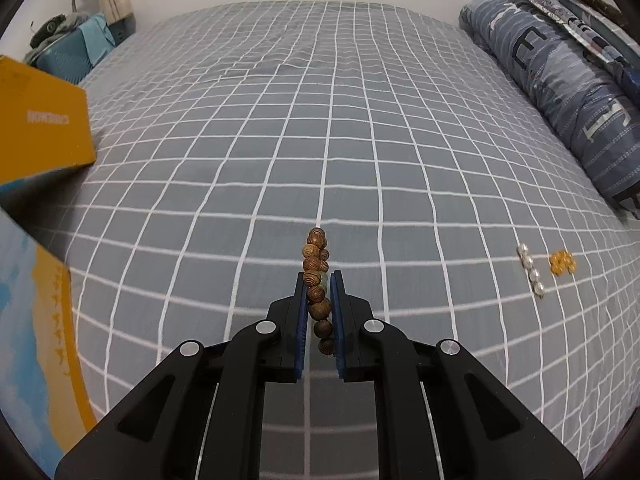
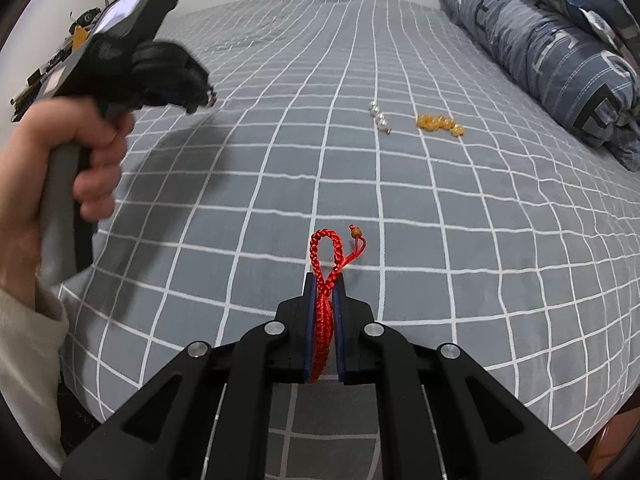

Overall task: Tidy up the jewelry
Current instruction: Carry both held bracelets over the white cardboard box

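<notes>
My left gripper [image 1: 319, 278] is shut on a brown wooden bead bracelet [image 1: 317, 258], held above the grey checked bed; beads stick out past the tips. My right gripper [image 2: 324, 278] is shut on a red braided cord bracelet [image 2: 325, 252] whose loop and small bead end poke out past the tips. A pearl strand [image 1: 530, 269] and a yellow bead bracelet [image 1: 562, 263] lie on the bed to the right; both also show in the right wrist view, the pearl strand [image 2: 379, 117] and the yellow bracelet [image 2: 439, 124]. The left gripper body [image 2: 132, 52] appears blurred at upper left there.
A yellow box [image 1: 40, 124] sits at the left edge of the bed [image 1: 320, 120], with a blue and yellow printed surface [image 1: 36, 320] below it. A rolled blue quilt [image 1: 560, 80] lies along the right side. The person's hand [image 2: 60, 184] holds the left gripper's handle.
</notes>
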